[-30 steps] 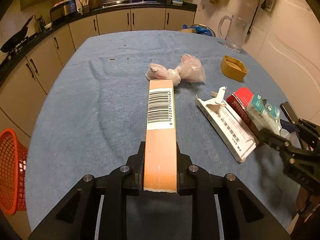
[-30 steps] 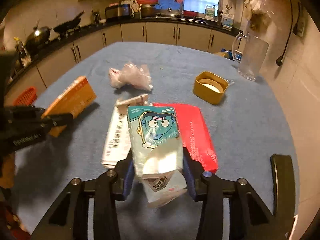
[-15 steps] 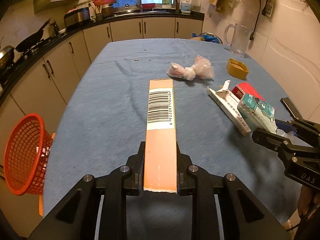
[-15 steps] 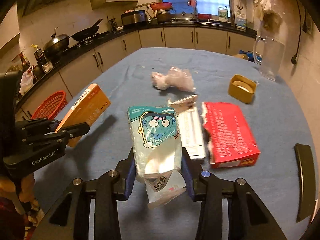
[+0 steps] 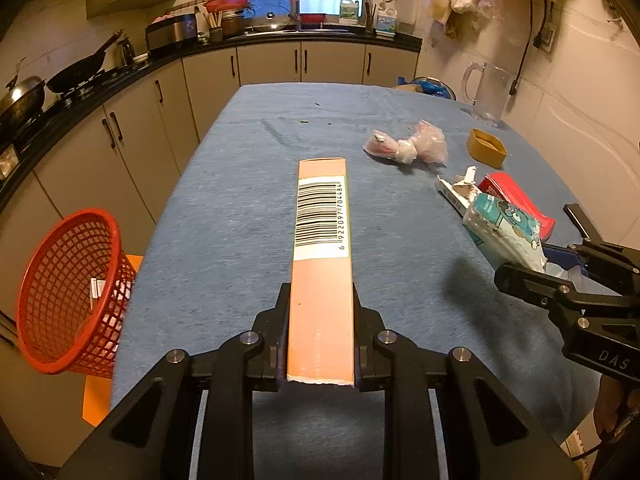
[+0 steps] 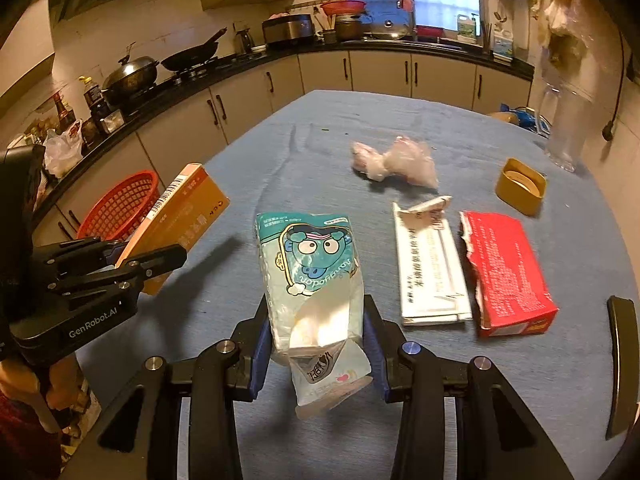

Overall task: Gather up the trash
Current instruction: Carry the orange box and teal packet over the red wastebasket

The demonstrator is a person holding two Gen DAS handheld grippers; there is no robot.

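Observation:
My left gripper [image 5: 320,312] is shut on a long orange carton [image 5: 322,240] with a barcode, held above the blue table [image 5: 240,200]; it also shows in the right wrist view [image 6: 180,216]. My right gripper [image 6: 316,320] is shut on a teal-and-white tissue pack [image 6: 312,268] with a cartoon face, held above the table; it also shows in the left wrist view [image 5: 504,228]. A red mesh basket [image 5: 68,292] stands off the table's left edge. A knotted plastic bag [image 6: 394,162], a white flattened box [image 6: 432,268] and a red box [image 6: 506,272] lie on the table.
A yellow oval container [image 6: 520,190] and a clear pitcher [image 5: 486,94] stand at the far right of the table. A dark flat object [image 6: 622,360] lies at the near right edge. Kitchen cabinets and a counter with pans [image 6: 132,74] run along the left and back.
Both grippers have pulled back and risen with their loads. The view has swung left, so the red basket now shows fully beside the table.

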